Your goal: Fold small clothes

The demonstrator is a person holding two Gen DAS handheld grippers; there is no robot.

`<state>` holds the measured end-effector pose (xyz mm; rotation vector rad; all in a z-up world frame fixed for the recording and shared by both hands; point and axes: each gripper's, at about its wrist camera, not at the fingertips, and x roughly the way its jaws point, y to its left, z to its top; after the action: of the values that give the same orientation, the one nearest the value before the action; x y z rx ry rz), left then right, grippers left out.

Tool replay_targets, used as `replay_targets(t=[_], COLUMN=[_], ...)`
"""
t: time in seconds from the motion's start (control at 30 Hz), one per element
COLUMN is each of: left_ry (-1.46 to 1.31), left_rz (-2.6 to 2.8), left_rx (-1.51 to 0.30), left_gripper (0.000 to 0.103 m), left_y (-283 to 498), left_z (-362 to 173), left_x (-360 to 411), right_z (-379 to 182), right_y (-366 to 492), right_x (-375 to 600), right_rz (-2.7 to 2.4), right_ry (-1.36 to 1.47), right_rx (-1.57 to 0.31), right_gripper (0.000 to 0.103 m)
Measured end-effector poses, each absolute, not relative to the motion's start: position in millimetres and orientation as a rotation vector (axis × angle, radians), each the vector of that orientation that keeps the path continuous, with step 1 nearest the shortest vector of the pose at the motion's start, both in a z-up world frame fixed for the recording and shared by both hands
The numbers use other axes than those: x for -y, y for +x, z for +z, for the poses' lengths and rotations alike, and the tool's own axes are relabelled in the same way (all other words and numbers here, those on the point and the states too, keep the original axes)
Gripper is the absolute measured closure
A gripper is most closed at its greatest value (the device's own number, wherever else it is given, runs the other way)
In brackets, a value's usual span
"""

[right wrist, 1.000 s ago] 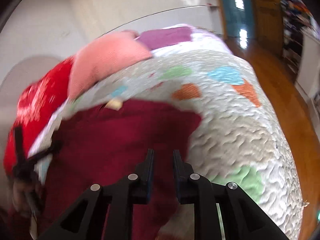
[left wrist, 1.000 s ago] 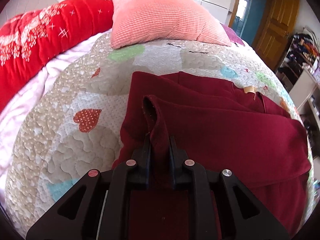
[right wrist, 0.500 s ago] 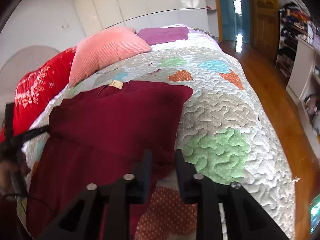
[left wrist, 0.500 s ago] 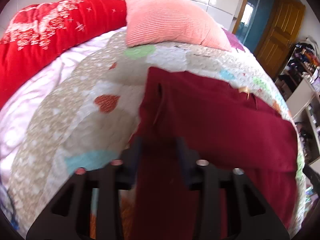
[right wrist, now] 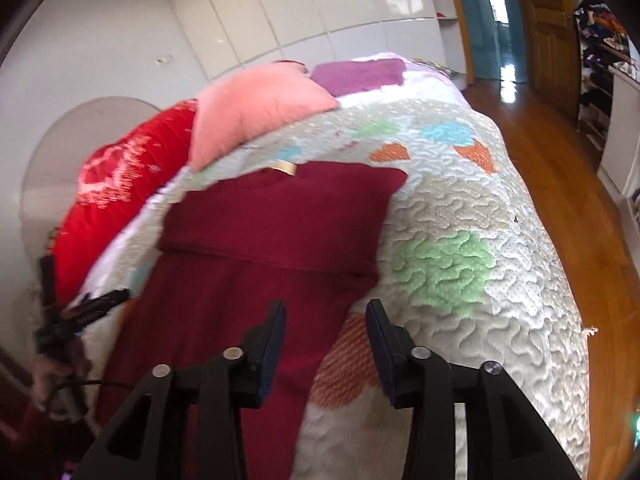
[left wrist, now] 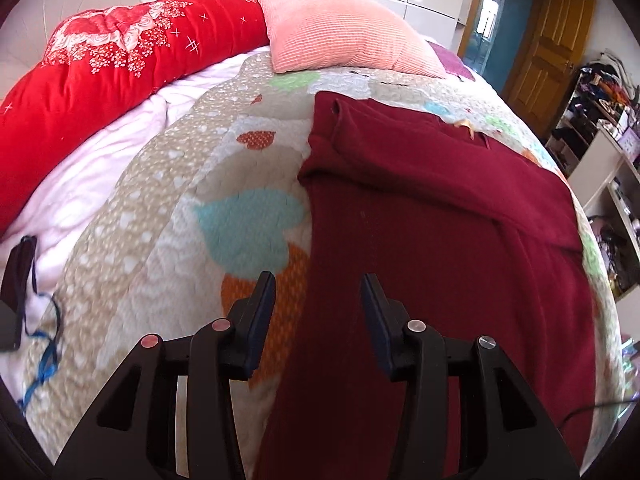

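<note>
Maroon garment (left wrist: 432, 240) lies folded on the quilt (left wrist: 160, 240) under both spread, empty grippers (left wrist: 319, 292) (right wrist: 325, 320), recently opening; only the right view shows wooden floor (right wrist: 568, 184).

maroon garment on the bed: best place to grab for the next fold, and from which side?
Judgement: take the maroon garment at its near, unfolded lower part, one long side edge per gripper, coming from the foot end. The far part is already folded flat toward the pink pillow; the left gripper and right gripper are open, above those edges.
</note>
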<state>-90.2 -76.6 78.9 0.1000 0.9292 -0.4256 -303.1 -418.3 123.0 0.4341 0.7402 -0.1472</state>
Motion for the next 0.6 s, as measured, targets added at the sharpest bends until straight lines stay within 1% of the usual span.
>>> replay_targets(t=[0.03, 0.2, 0.3, 0.37, 0.43, 0.53, 0.6], left_ry=[0.105, 0.119, 0.085, 0.067, 0.04, 0.012, 0.013], left_rz=[-0.433, -0.453, -0.47, -0.479, -0.484, -0.489, -0.484], left_rx=[-0.929, -0.941, -0.977, -1.016, -1.045, -1.097, -1.111], left_gripper=[0.059, 0.06, 0.059, 0.056, 0.045, 0.045, 0.045], left_y=[-96.3, -118.1, -130.5, -139.7, -147.2, -157.7, -163.7], left_z=[80.1, 82.1, 79.4, 74.0, 69.1, 62.8, 61.4], left_x=[75.2, 66.4, 56.1, 47.1, 38.6, 25.2, 15.2], right_z=[128.7, 151.8, 146.8, 133.7, 112.0, 70.6, 52.5], right_y=[-311.4, -352.8, -371.7, -378.8, -380.2, -382.9, -382.2], right_x=[416.1, 396.1, 380.3, 370.2, 359.9, 342.5, 334.1], right_rz=[-0.117, 0.061, 0.111, 0.116, 0.13, 0.167, 0.181], right_ry=[0.44, 0.458, 0.436, 0.427, 0.44, 0.485, 0.51], right_rx=[-0.73, -0.739, -0.784, -0.812, -0.867, -0.956, -0.992], right_gripper=[0.053, 0.052, 0.048, 0.046, 0.046, 0.046, 0.046])
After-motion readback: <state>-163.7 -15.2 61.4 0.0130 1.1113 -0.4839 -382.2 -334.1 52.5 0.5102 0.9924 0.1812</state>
